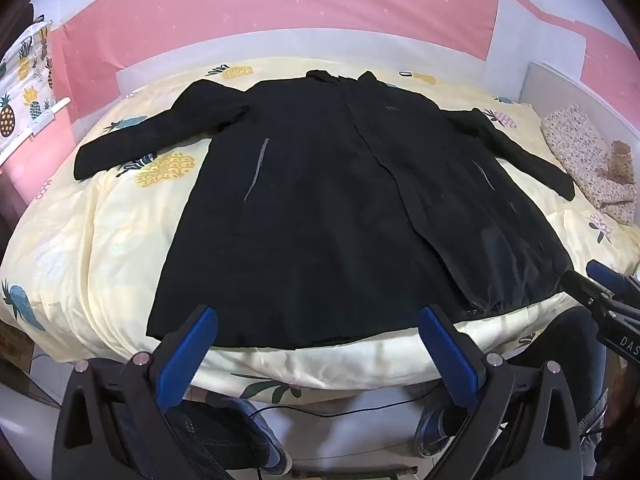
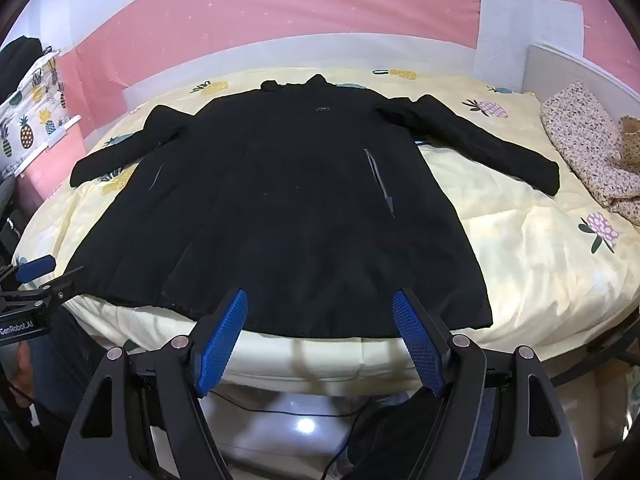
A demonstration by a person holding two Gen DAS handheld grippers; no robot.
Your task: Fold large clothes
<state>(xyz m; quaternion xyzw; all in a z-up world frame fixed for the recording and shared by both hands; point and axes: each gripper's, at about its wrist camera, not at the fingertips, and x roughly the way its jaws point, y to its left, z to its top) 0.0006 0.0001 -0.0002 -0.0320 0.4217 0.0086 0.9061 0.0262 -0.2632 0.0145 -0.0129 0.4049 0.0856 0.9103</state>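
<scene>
Coat [image 1: 320,200] of black cloth lies spread flat, front up, on the pineapple-print quilt [image 1: 100,240] of the bed, collar at the far side, hem along the near edge and both sleeves stretched out to left and right. Left tool [image 1: 318,346] hangs above the near hem with its blue fingers [image 1: 188,356] spread wide and nothing between them, and the right tool [image 2: 320,330] hangs the same way over the hem, fingers [image 2: 418,344] spread and apart from the cloth. Floral bundle [image 2: 588,148] rests at the far right of the bed, well apart from the coat.
</scene>
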